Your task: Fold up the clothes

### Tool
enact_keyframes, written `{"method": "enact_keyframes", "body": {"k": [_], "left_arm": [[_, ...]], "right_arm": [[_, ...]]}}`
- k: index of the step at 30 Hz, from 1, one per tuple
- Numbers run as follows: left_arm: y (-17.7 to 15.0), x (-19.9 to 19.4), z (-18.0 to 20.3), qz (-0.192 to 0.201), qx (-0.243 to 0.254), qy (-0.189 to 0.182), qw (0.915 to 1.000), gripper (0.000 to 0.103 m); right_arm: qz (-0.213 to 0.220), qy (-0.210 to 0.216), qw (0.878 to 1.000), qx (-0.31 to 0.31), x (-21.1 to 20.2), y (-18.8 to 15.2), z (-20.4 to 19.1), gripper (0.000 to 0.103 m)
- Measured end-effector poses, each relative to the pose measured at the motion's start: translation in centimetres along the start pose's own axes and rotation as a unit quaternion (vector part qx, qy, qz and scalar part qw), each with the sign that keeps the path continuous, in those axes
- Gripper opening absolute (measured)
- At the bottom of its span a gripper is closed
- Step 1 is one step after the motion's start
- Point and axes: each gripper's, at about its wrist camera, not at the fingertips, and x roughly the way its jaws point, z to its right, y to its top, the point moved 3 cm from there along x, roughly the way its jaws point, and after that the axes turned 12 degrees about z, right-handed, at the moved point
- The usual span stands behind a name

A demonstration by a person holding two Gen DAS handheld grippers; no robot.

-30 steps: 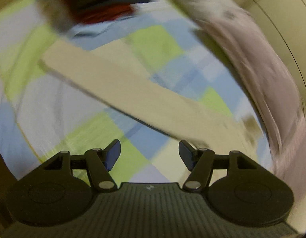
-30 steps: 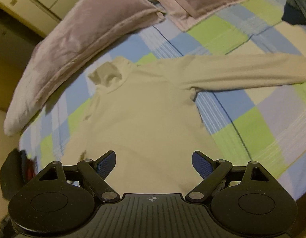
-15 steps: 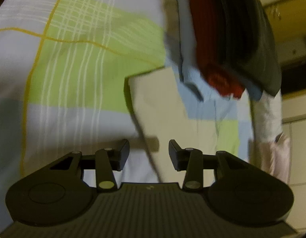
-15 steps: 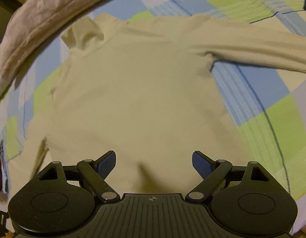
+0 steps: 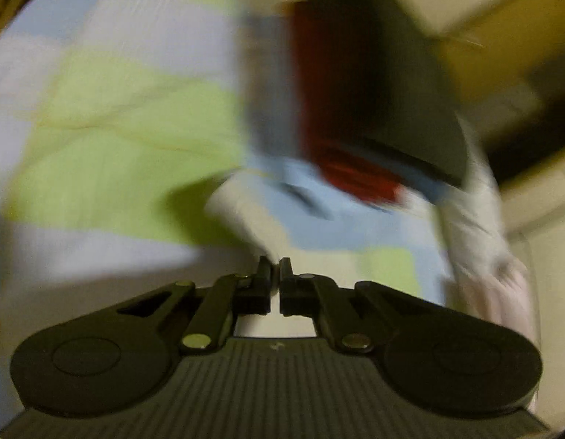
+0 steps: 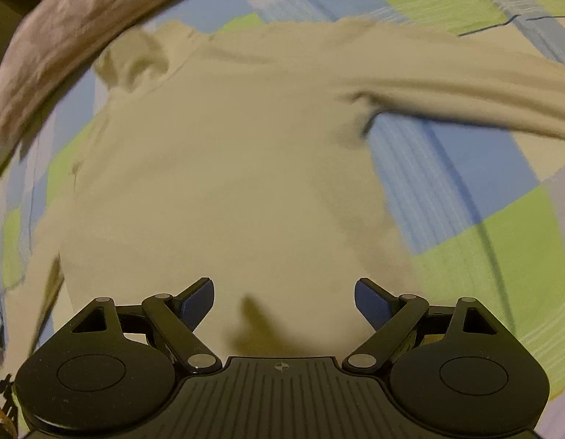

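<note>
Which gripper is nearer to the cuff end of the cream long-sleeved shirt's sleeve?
Left. The left gripper has its jaws closed at the sleeve cuff; the right gripper hovers open over the shirt's hem.

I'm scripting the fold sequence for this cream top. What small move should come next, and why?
Probably carry the left gripper, shut on the sleeve end, across onto the top's body. The right gripper hangs open above the hem, holding nothing.

Matt cream cloth sweater (image 6: 223, 168) on a soft, checked cloth bedsheet (image 6: 501, 241).
</note>
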Motion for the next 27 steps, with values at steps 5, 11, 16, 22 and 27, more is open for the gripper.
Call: {"method": "enact_keyframes", "body": {"k": [5, 11, 16, 22, 27], "left_arm": [[-8.4, -5.1, 11.3, -0.085, 0.094, -0.19, 0.9736, 0.001], [-27.5, -11.2, 19.7, -0.289, 0.143, -0.344, 0.8817, 0.022], [-40.4, -11.1, 17.3, -0.428, 0.238, -0.235, 0.8398, 0.031], [-36.4, -12.5, 15.8, -0.389, 0.323, -0.259, 0.8229, 0.031], [-31.3, -10.2, 14.7, -0.35, 0.366, -0.236, 0.8295, 0.03]], "right_arm": [[0.047, 0.009, 0.998, 0.041, -1.9, 2.9, 3.8, 0.088], [0.083, 0.03, 0.993, 0.079, -3.7, 5.5, 6.3, 0.088], [0.089, 0.049, 0.989, 0.11, -3.3, 5.9, 7.5, 0.088], [0.077, 0.104, 0.98, 0.153, -1.6, 5.7, 7.7, 0.08], [0.022, 0.182, 0.957, 0.225, 3.0, 5.2, 5.1, 0.056]]}}
